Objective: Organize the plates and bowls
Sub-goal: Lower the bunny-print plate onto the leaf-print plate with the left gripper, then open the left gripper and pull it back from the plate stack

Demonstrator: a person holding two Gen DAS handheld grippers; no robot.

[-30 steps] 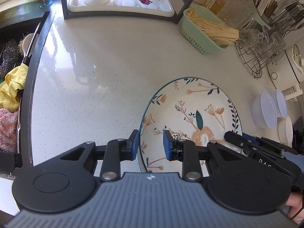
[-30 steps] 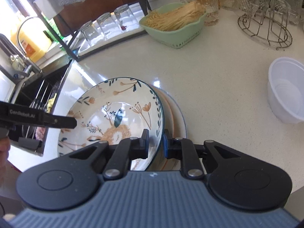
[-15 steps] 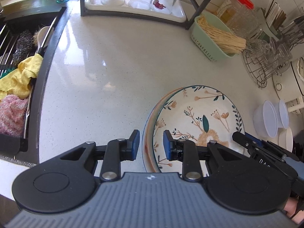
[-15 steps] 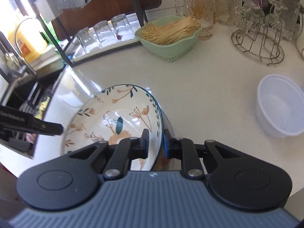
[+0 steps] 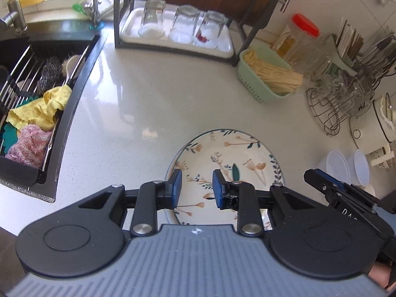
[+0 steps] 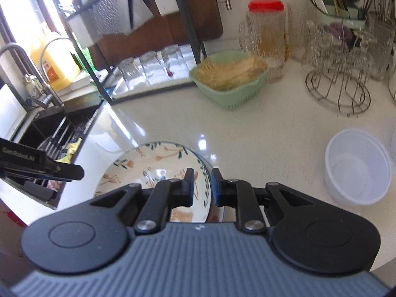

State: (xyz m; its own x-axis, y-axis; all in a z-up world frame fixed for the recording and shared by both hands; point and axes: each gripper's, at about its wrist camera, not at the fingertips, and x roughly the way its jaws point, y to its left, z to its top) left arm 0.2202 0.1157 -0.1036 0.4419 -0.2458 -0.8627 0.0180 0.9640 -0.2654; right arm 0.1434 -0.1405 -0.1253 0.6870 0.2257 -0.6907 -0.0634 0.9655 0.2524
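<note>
The bench (image 5: 153, 104) looks like pale speckled stone, polished enough to throw window glare. The floral plate (image 5: 230, 153) is glazed ceramic, glossy. The tumblers (image 5: 183, 24) are clear glass on a smooth white plastic tray (image 5: 227, 47). A mint plastic basket (image 5: 255, 86) has slotted walls, the cup stand (image 5: 329, 113) is bare metal wire, and the tub (image 6: 356, 165) is frosted translucent plastic. A yellow cloth (image 5: 42, 109) looks soft and crumpled. Both grippers are matt black plastic, with ribbed grey housings.

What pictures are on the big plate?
Orange flowers and dark green leaves on cream plate, clearest in the left wrist view.
</note>
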